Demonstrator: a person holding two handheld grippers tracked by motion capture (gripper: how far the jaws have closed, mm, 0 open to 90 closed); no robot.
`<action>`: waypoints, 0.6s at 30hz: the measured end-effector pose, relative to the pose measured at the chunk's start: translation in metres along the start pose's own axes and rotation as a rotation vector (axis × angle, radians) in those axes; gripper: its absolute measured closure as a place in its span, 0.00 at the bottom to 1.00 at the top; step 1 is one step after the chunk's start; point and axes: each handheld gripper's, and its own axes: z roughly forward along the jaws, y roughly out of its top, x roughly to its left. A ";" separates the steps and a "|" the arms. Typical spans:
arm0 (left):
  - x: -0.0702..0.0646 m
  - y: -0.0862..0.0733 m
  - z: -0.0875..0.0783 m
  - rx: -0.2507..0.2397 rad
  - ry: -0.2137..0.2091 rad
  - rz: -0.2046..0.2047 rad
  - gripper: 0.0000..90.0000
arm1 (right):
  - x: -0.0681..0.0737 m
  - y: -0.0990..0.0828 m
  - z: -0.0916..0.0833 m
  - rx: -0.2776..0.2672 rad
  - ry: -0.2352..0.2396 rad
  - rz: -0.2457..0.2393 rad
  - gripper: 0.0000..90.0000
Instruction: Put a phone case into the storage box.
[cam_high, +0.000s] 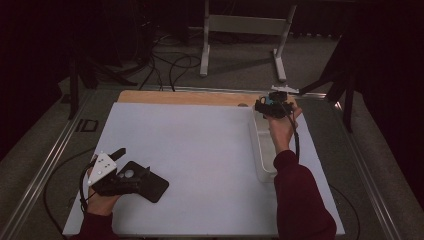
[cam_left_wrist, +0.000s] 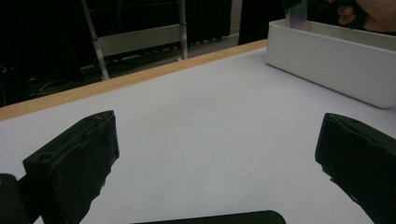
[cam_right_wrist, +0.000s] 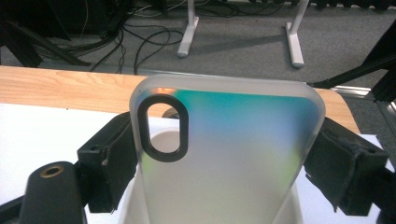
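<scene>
Frosted case: a translucent phone case with a teal-to-green tint is pinched by its side edges in the right gripper, held upright over the far end of the white bin.
Step in hand: lowering the case into the bin, as I judge it.
Next move: bring it inside the walls, then spread the jaws to release.
Bin contents: nothing visible inside; its floor is partly hidden.
Left gripper: jaws spread wide, gripping nothing, resting low over the white tabletop, well apart from the bin.
</scene>
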 end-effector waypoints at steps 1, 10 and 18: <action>0.000 0.000 0.000 0.000 0.000 0.000 0.00 | 0.000 0.000 0.001 0.001 -0.004 -0.001 0.18; -0.001 0.001 -0.001 -0.004 -0.003 -0.002 0.00 | 0.000 -0.004 0.008 0.046 -0.017 0.015 0.18; 0.000 0.001 -0.001 -0.006 -0.004 -0.005 0.00 | -0.002 -0.007 0.015 0.066 -0.019 0.027 0.18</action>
